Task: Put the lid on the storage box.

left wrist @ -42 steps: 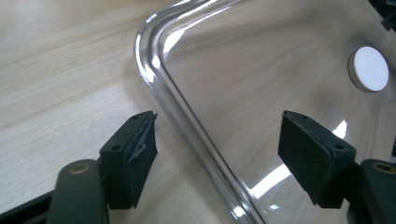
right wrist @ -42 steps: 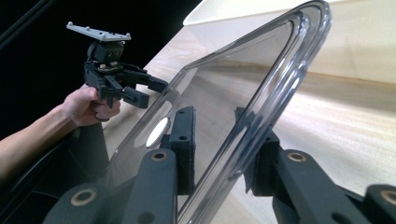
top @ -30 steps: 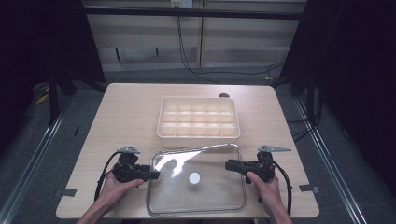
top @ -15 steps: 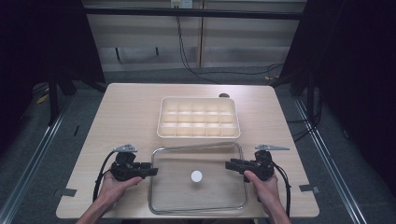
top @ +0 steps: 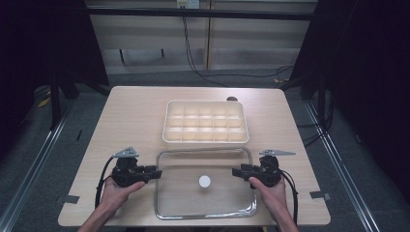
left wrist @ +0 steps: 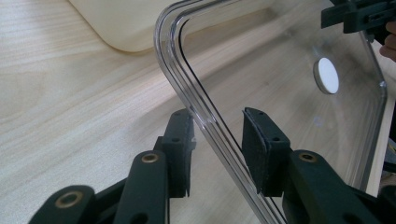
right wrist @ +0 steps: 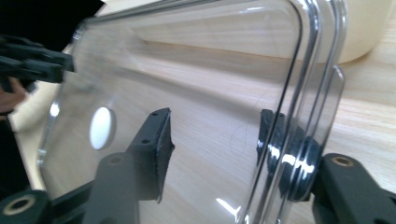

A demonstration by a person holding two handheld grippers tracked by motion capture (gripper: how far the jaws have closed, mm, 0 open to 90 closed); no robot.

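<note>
Clear lid [top: 205,203]: edges straddled by left tool [top: 153,173] and right tool [top: 238,171], both parted, ungripped. Risk: slips if lifted unclamped.

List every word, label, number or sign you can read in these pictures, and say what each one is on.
None can be read.
The white round sticker on the clear lid is blank.
The compartment tray carries no print.
The left claw and the right claw show no markings.
The pale plate on the far wall is too small to read.
</note>
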